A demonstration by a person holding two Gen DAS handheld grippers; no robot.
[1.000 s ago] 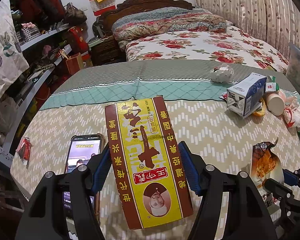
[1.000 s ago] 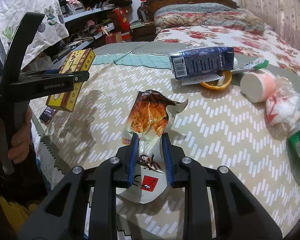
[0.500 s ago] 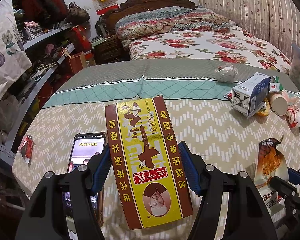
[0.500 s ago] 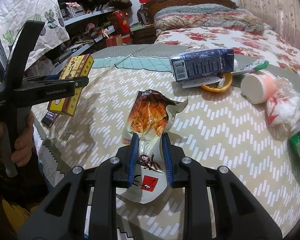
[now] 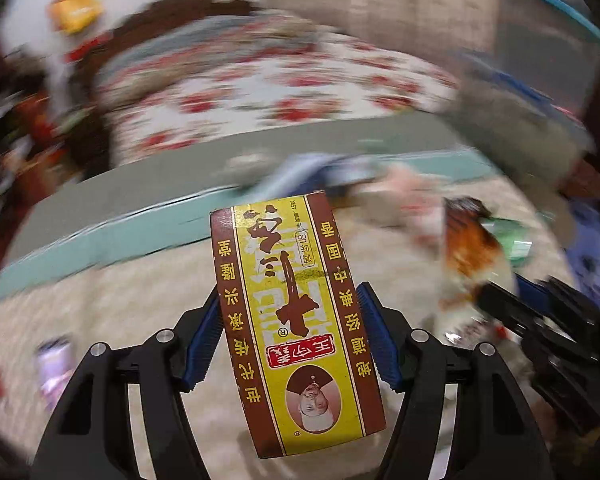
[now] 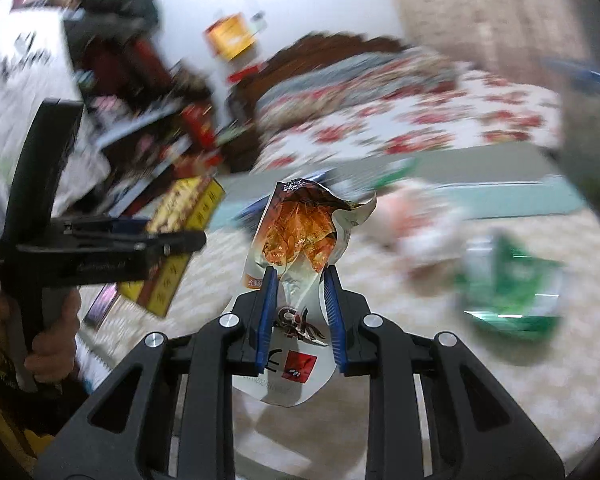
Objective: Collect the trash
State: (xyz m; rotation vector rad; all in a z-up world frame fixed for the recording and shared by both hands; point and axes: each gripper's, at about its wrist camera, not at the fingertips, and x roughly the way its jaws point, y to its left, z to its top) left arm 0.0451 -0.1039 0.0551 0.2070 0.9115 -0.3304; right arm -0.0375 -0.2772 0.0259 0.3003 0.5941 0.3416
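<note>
Carton [image 5: 296, 320] first: the yellow-and-brown drink box stands lengthwise between the blue pads [image 5: 374, 334] of the left gripper [image 5: 290, 332], both pads pressed to its long sides, its printed face upside down and its far end reaching past the fingertips. In the right wrist view the right gripper [image 6: 298, 304] is clamped on a torn snack wrapper [image 6: 300, 248]; the pads pinch the silver lower half, and the orange-printed upper part with its ragged top edge rises above them. To the left there, a person's hand [image 6: 52, 340] grips the handle of the left gripper, with the carton seen from the side. Under both lies a beige zigzag-patterned cover [image 5: 120, 304], much blurred. A green wrapper [image 6: 512, 280] rests on it to the right of the held wrapper, well apart. Beyond, a teal band [image 5: 100, 244], then a bed with a red floral spread [image 6: 420, 124] and a dark carved headboard [image 6: 320, 48].
</note>
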